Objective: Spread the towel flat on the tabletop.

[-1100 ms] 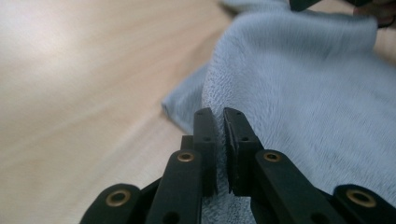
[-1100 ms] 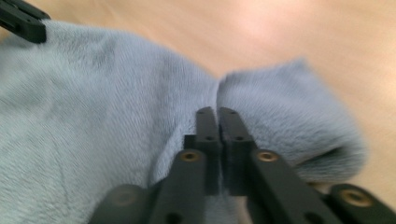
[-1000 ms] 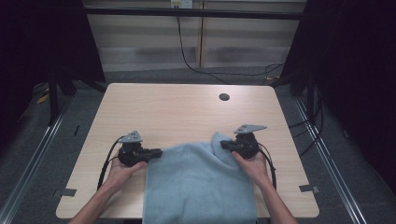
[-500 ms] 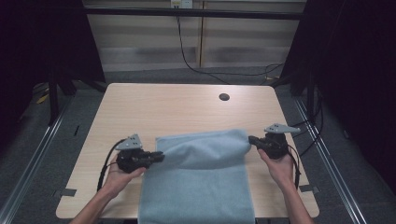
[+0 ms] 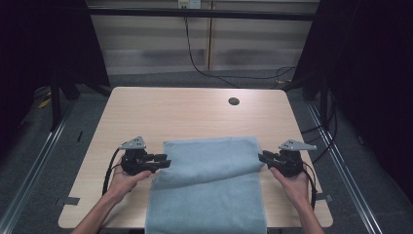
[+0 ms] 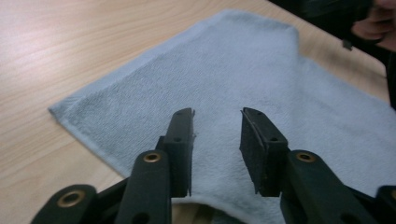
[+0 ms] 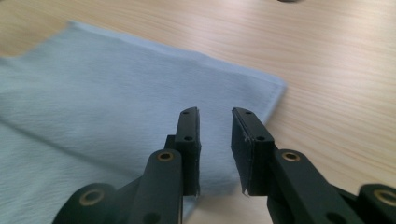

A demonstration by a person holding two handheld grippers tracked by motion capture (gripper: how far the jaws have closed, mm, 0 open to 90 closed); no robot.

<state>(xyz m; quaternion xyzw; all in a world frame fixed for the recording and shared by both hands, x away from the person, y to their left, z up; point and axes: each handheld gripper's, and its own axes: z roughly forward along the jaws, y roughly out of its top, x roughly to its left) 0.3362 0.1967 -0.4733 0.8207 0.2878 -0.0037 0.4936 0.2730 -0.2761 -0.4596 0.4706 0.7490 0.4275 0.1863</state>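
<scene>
Nearest you, the pale blue towel [image 5: 209,190] hangs off the near table edge, its long axis running near to far, and its far part is folded back toward you so the fold's edge crosses left to right between your hands. Your left gripper [image 5: 163,161] sits at the fold's left end and your right gripper [image 5: 263,157] at its right end, about equally close, each with jaws parted and nothing between them. Beyond the towel the wooden table [image 5: 185,112] is bare up to a small dark hole [image 5: 234,101], leaving open room to move.
</scene>
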